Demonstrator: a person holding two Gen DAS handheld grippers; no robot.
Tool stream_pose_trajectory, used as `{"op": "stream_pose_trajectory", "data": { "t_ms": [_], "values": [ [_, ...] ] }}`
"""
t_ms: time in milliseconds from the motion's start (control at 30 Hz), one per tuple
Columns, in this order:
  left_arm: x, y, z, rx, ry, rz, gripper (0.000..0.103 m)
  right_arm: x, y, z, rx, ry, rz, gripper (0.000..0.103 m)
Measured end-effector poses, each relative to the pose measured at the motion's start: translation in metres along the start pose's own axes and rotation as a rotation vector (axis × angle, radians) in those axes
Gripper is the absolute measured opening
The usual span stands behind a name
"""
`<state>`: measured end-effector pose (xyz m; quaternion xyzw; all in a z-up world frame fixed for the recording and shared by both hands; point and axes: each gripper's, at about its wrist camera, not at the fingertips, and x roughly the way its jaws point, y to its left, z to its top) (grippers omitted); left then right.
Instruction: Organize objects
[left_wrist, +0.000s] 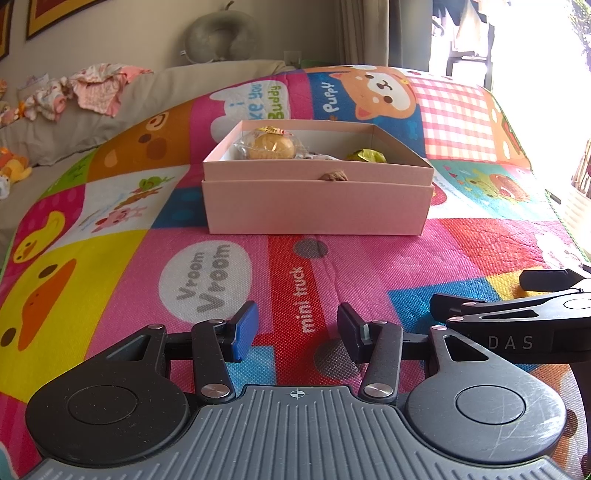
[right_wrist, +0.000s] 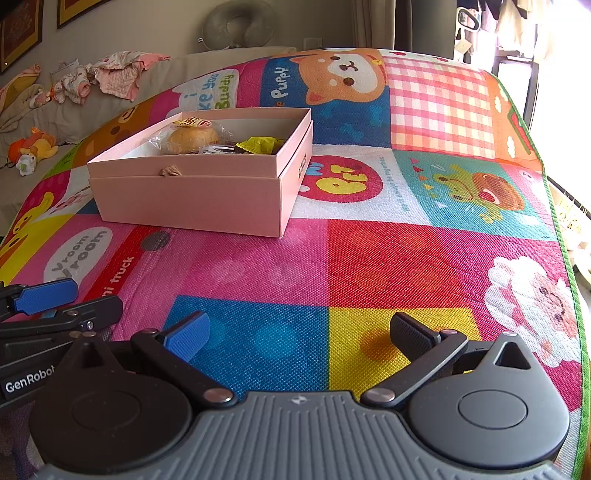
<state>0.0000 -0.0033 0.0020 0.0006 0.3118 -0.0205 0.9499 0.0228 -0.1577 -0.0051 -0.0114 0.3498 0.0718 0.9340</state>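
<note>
An open pink box (left_wrist: 317, 201) (right_wrist: 192, 201) sits on a colourful play mat (left_wrist: 388, 266). Inside it lie a wrapped bun (left_wrist: 271, 147) (right_wrist: 192, 139) and a green packet (left_wrist: 366, 156) (right_wrist: 260, 144), with a small dark wrapper between them. A brown knot (left_wrist: 334, 176) (right_wrist: 170, 171) sticks up at the box's near rim. My left gripper (left_wrist: 295, 328) hovers low over the mat in front of the box, open and holding nothing. My right gripper (right_wrist: 299, 334) is beside it on the right, wide open and also holding nothing. Each gripper shows in the other's view.
A grey couch (left_wrist: 55, 129) with crumpled baby clothes (left_wrist: 96, 88) and a plush toy (right_wrist: 33, 147) lies behind the mat on the left. A neck pillow (left_wrist: 221, 33) leans on the wall. The mat's green edge (right_wrist: 565, 240) drops off at the right by a bright window.
</note>
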Motion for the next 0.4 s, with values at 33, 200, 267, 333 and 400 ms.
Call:
{"op": "stream_pose_trajectory", "data": {
  "t_ms": [33,200,267,333,400],
  "values": [
    [0.0,0.0008,0.0001,-0.003,0.0,-0.002,0.052,0.0005,0.0001,0.0003,0.0,0.0,0.0,0.103],
    [-0.0006,0.0009,0.0002,-0.002,0.0,-0.003,0.052,0.0001,0.0,0.0,0.0,0.0,0.0,0.103],
    [-0.0006,0.0017,0.0005,-0.01,-0.002,-0.011,0.052,0.0002,0.0,0.0,0.0,0.0,0.0,0.103],
    [-0.0002,0.003,0.0011,-0.019,-0.002,-0.017,0.052,0.0001,0.0,0.0,0.0,0.0,0.0,0.103],
    [0.0,0.0016,0.0011,-0.015,-0.001,-0.013,0.052,0.0001,0.0,0.0,0.0,0.0,0.0,0.103]
  ]
}}
